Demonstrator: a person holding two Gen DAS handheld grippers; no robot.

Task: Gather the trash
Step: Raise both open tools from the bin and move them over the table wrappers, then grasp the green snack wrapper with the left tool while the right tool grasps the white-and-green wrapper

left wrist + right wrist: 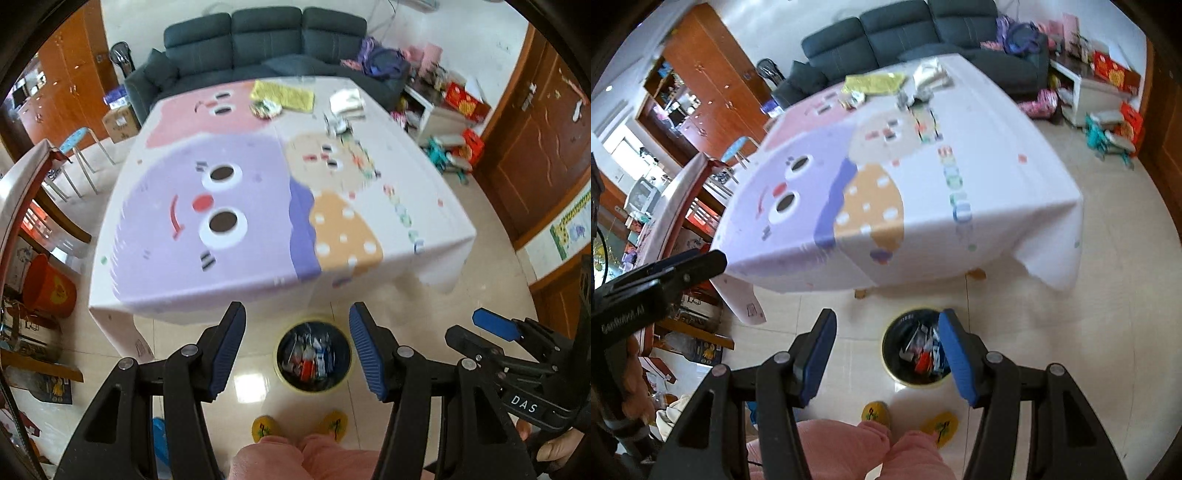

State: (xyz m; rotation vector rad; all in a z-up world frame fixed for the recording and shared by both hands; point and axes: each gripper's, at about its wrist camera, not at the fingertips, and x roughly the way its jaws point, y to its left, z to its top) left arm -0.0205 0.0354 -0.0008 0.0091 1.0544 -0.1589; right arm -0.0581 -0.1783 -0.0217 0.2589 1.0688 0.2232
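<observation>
A round yellow-rimmed bin (313,357) with a black liner stands on the floor in front of the table and holds several wrappers; it also shows in the right wrist view (916,350). My left gripper (297,314) is open and empty above it. My right gripper (886,321) is open and empty above the bin's left side, and it shows at the right of the left wrist view (495,325). Loose trash lies at the table's far end: a yellow packet (286,95), a crumpled colourful wrapper (264,109), white wrappers (345,103) and small bits (338,125).
The table (258,291) wears a cartoon cloth that hangs over its edges. A dark sofa (266,40) stands behind it. A stool (75,142) and an orange bucket (50,286) are to the left. Toys and boxes (454,147) clutter the right floor. My slippered feet (299,426) stand near the bin.
</observation>
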